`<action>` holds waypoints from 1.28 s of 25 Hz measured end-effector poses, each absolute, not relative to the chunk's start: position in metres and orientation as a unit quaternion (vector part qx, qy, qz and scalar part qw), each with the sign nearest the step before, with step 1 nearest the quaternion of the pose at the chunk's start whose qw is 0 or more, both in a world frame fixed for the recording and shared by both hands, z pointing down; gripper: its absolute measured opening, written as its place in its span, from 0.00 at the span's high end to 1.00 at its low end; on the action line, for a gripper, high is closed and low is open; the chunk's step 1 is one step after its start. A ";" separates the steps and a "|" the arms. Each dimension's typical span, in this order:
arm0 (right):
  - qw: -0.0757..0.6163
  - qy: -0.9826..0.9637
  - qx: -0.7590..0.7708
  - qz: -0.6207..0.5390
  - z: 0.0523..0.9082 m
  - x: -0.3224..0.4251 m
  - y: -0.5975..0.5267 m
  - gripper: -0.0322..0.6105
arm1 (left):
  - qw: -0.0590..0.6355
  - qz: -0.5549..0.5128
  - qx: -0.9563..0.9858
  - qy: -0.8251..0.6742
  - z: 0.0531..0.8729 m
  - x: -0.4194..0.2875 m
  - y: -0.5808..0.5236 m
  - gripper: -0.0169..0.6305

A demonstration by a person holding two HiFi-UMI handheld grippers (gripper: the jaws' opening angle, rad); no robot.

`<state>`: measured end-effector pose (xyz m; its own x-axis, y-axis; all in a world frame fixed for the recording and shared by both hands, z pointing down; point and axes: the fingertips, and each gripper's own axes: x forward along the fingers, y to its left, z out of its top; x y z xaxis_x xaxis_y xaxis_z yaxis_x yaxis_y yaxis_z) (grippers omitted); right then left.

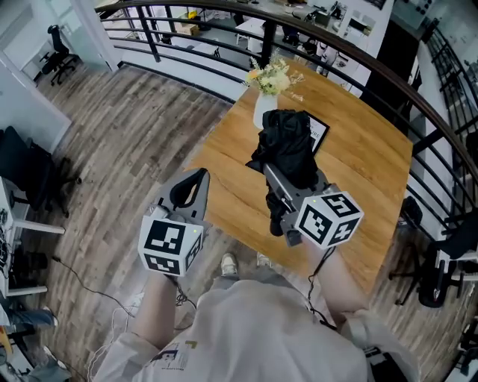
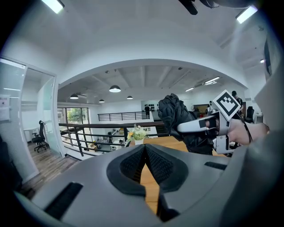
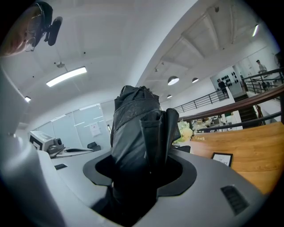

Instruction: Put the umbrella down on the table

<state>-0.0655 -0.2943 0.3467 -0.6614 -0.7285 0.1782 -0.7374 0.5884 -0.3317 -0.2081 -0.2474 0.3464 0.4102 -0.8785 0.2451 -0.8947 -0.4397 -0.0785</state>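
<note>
A black folded umbrella (image 1: 287, 145) hangs upright over the wooden table (image 1: 366, 157), with my right gripper (image 1: 278, 186) shut on its lower part. In the right gripper view the umbrella (image 3: 133, 128) fills the space between the jaws of the right gripper (image 3: 142, 170), and the table (image 3: 253, 146) lies to the right. My left gripper (image 1: 200, 176) is off the table's left edge, over the floor, with its jaws together and nothing in them. The left gripper view looks past its closed tips (image 2: 145, 148) at the umbrella (image 2: 177, 113) and the right gripper (image 2: 199, 125).
A white vase of flowers (image 1: 267, 97) stands at the table's far end, just behind the umbrella. A small black-framed sign (image 1: 321, 133) stands beside it. A black railing (image 1: 224, 11) curves round the table. Office chairs (image 1: 33, 175) stand on the wooden floor at the left.
</note>
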 end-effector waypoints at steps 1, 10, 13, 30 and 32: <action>0.015 -0.889 0.414 0.193 0.350 -0.062 -0.304 0.53 | 0.033 0.126 0.838 -0.530 0.346 -0.206 -0.256 0.95; 0.083 -0.872 0.429 0.220 0.420 -0.045 -0.383 0.53 | 0.064 0.121 0.832 -0.537 0.369 -0.201 -0.328 0.95; 0.110 -0.864 0.433 0.230 0.451 -0.037 -0.402 0.53 | 0.103 0.131 0.835 -0.525 0.397 -0.195 -0.344 0.95; 0.203 -0.776 0.468 0.371 0.640 -0.011 -0.463 0.53 | 0.211 0.195 0.827 -0.483 0.510 -0.166 -0.393 0.95; 0.212 -0.766 0.463 0.392 0.661 -0.011 -0.467 0.53 | 0.220 0.194 0.819 -0.493 0.517 -0.170 -0.398 0.95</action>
<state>-0.0115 -0.4669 0.6612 -0.4810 -0.5429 0.6884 -0.8759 0.2643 -0.4037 -0.1704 -0.3980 0.5175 0.4386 -0.7229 0.5339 -0.8930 -0.4173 0.1686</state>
